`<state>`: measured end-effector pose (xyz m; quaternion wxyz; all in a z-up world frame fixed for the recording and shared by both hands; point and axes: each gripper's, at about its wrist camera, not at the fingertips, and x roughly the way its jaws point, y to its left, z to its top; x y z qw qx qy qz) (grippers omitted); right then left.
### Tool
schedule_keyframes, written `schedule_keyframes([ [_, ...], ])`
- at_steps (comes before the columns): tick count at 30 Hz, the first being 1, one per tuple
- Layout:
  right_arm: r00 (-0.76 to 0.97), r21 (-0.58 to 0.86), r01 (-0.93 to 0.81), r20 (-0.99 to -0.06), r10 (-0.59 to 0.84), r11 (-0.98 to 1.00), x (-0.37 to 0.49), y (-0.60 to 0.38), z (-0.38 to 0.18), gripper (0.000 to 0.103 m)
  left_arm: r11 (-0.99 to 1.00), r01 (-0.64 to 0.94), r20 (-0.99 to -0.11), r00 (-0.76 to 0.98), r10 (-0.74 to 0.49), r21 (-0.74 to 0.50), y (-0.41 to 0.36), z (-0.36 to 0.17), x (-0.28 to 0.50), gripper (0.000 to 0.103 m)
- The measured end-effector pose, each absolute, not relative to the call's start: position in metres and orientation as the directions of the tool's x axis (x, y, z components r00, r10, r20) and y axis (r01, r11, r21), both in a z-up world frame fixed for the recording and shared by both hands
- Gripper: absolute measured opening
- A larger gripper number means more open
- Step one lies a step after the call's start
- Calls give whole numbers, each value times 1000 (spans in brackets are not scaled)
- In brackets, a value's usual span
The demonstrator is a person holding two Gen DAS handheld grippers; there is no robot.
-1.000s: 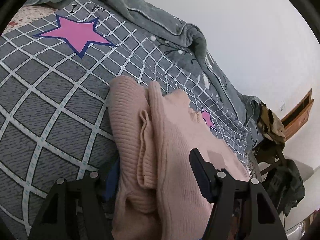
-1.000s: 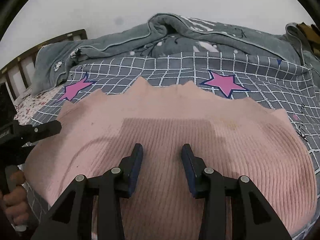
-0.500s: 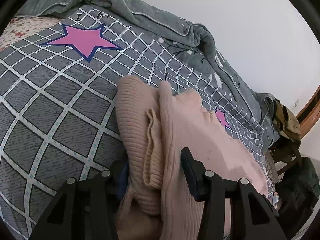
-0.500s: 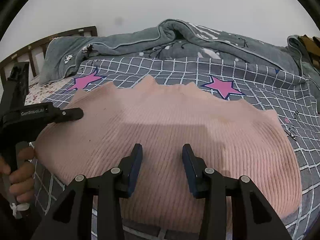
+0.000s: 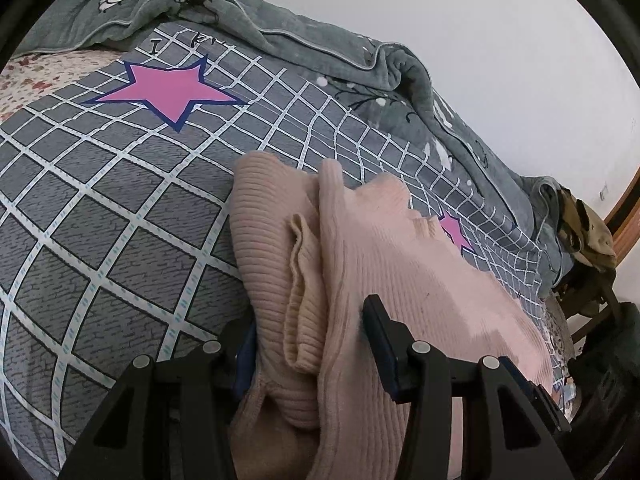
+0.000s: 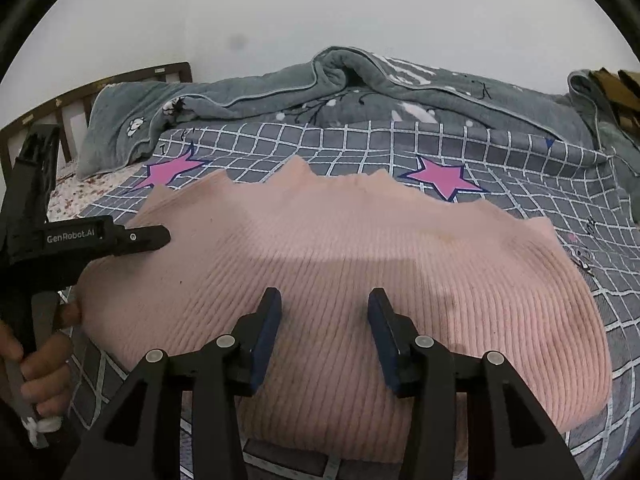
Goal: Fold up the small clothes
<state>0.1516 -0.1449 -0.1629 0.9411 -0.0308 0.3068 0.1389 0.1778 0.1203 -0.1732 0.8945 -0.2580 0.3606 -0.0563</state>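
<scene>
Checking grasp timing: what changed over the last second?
The left gripper has just closed in on the folded end of the pink sweater, bunched knit between its jaws. The right gripper edged slightly wider, nothing between its jaws. Sweater and bedspread unchanged.

Open bedsheet (image 5: 104,216) left of the pink knit sweater (image 6: 360,280): flat, free to pass. A strip of sheet between the sweater's far edge and the bunched grey blanket (image 6: 320,92) is also free; the blanket ridge blocks the wall side. Left hand-held gripper (image 6: 156,237) sits at the sweater's left edge, occupying that approach. Headboard (image 6: 80,96) closes the far left. Clothes pile (image 5: 588,232) and chair crowd the bed's far end.
</scene>
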Motion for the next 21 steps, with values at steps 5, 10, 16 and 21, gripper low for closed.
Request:
schedule_keyframes([
  [5, 770, 2, -273, -599, 220, 962, 156, -139, -165, 45, 858, -105, -607, 749, -265, -503, 119, -173, 175, 38],
  [10, 759, 45, -299, -594, 266, 953, 156, -148, -162, 46, 846, -101, -595, 754, -278, -523, 122, -171, 173, 28],
  [16, 767, 100, -339, -547, 336, 935, 138, -179, -140, 50, 866, -109, -617, 744, -254, -488, 114, -149, 174, 24],
  [21, 811, 155, -277, -491, 317, 948, 137, -234, -120, 52, 881, -96, -614, 752, -241, -464, 88, -102, 173, 24],
])
